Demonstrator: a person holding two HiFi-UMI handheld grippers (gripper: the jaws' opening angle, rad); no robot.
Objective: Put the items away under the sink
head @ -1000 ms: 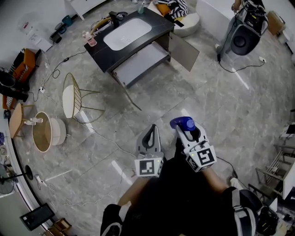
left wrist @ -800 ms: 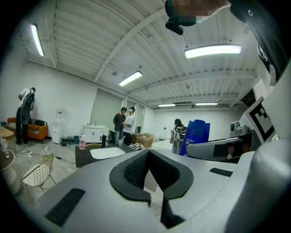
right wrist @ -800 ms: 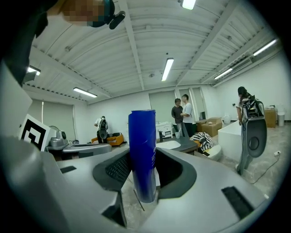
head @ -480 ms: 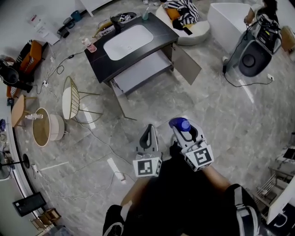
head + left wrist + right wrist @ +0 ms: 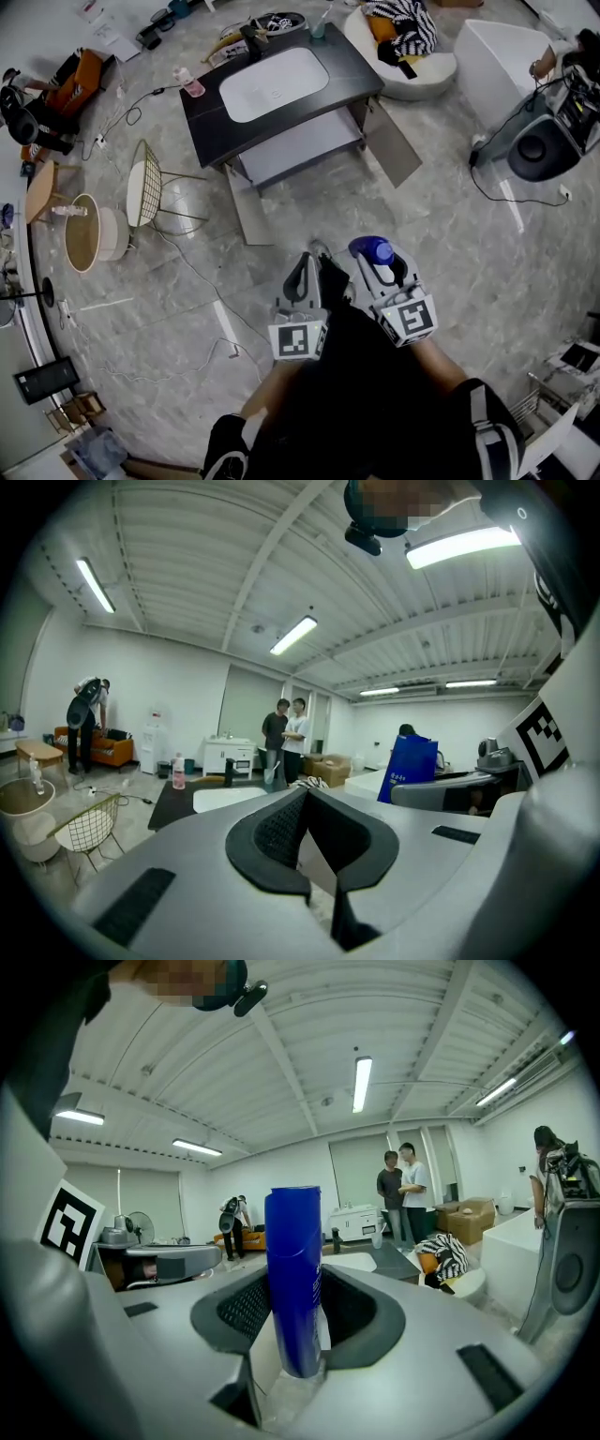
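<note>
Blue bottle [image 5: 293, 1279] stands upright between the two pads of my right hand-held gripper [image 5: 300, 1314], which pinches it low on its body, one pad against each side, so most of the bottle rises above the jaws. From the head view the bottle [image 5: 373, 250] shows its round top at the front of that right hand-held gripper [image 5: 382, 265], over the grey marble floor [image 5: 450, 253] and well apart from the sink cabinet [image 5: 211, 117]. My left hand-held gripper [image 5: 305, 270] is just beside the right one; in its own view the left hand-held gripper [image 5: 306, 797] has its jaws pressed together at the tips, with nothing between them. The sink cabinet has a dark top with a white basin [image 5: 275, 73] set in it, and its two doors hang open toward me, the right door [image 5: 394, 155] and the left door [image 5: 246, 214], baring the pale shelf [image 5: 300, 145] under the sink. A pink bottle [image 5: 190, 84] stands at the top's left corner and a black tap [image 5: 251, 37] at its far edge. A wire chair [image 5: 150, 192] stands on the floor near the cabinet's left side. Both gripper views point roughly level toward the cabinet [image 5: 173, 803], with people standing beyond it.
</note>
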